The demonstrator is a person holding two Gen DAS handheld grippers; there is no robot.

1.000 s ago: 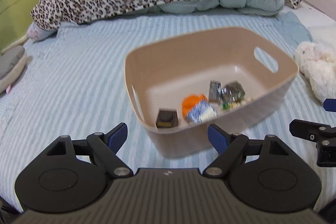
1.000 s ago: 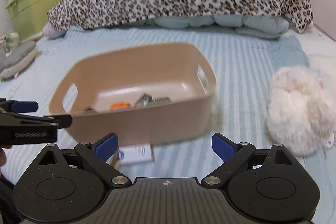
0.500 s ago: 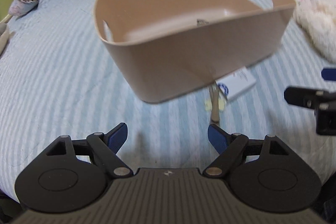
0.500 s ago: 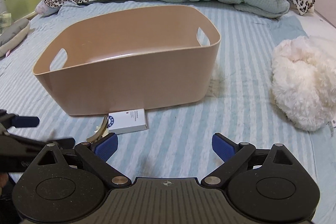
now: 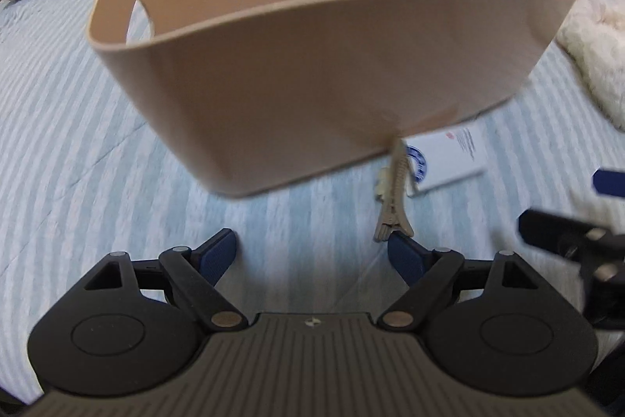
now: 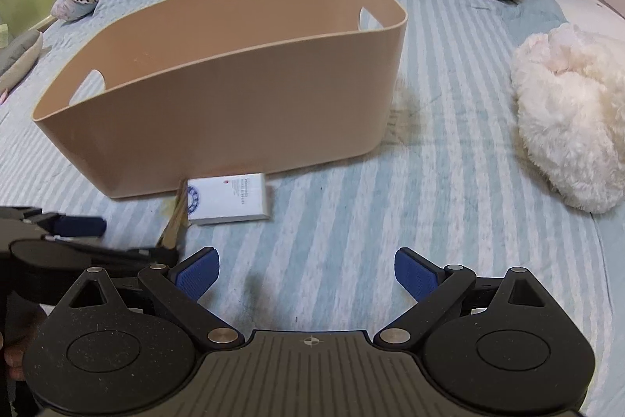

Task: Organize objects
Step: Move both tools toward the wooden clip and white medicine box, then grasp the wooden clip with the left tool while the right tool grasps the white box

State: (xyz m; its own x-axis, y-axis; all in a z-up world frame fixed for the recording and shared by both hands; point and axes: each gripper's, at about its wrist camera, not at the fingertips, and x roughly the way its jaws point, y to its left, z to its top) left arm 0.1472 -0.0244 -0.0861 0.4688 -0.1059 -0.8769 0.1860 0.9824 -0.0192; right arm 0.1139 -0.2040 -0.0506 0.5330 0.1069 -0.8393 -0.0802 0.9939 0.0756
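A: Stock outside the tan plastic bin (image 6: 234, 96)?

B: Two items, both touching its near wall on the striped bedsheet (image 6: 429, 221): one beige toothed hair clip (image 5: 394, 198), long and slim; one flat white card box with a blue round logo (image 6: 228, 199). Neither is binned yet; the bin's interior is hidden from me.

A: Grippers?

B: My left gripper (image 5: 312, 253) is released, empty, beside the clip. My right gripper (image 6: 306, 272) is likewise spread, holding nothing.
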